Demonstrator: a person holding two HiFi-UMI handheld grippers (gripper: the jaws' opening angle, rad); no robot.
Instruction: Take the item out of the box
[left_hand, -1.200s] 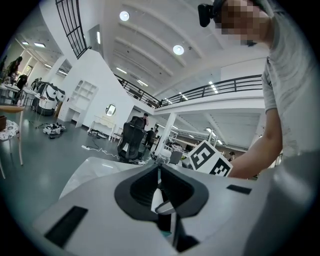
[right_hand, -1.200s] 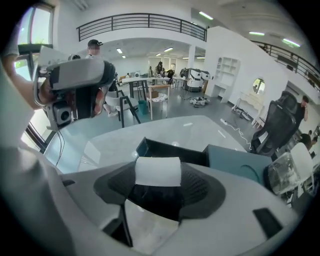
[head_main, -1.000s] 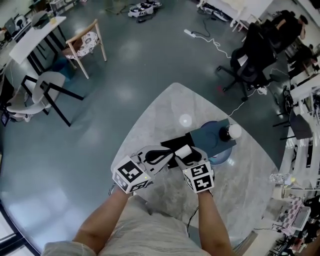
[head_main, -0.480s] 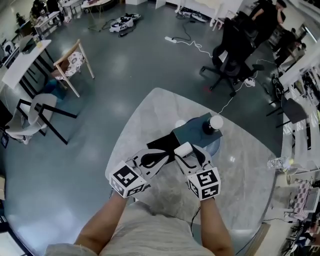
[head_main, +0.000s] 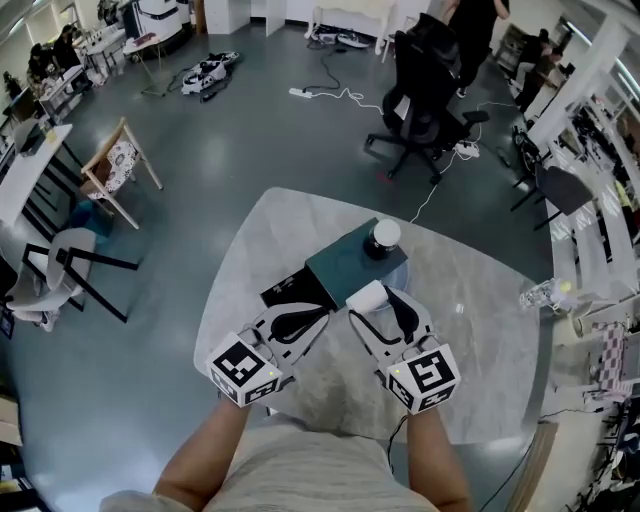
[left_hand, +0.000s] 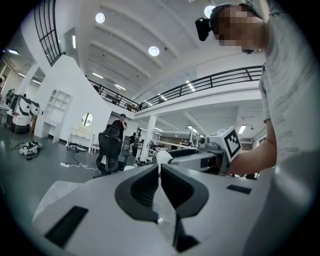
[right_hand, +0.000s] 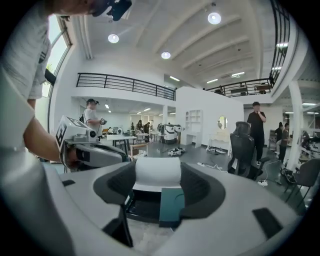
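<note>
On the marble table (head_main: 480, 340) lies an open black box (head_main: 288, 292), and a teal lid (head_main: 345, 262) rests beside it on the far right. My right gripper (head_main: 368, 300) is shut on a white block-shaped item (head_main: 364, 297), held just above the box's near right corner. In the right gripper view the white item (right_hand: 157, 175) sits between the jaws, over the black box (right_hand: 145, 206) and teal lid (right_hand: 173, 202). My left gripper (head_main: 322, 317) is shut and empty, just left of the right one; its jaws meet in the left gripper view (left_hand: 159, 176).
A dark round object with a white top (head_main: 384, 236) stands at the lid's far corner. Something bluish (head_main: 400, 272) shows from under the lid. A black office chair (head_main: 420, 110) and wooden chairs (head_main: 115, 165) stand on the floor beyond the table.
The head view has swung, so the table sits lower and more central. Both grippers have drawn slightly back toward me and spread apart. The right one still holds the white item.
</note>
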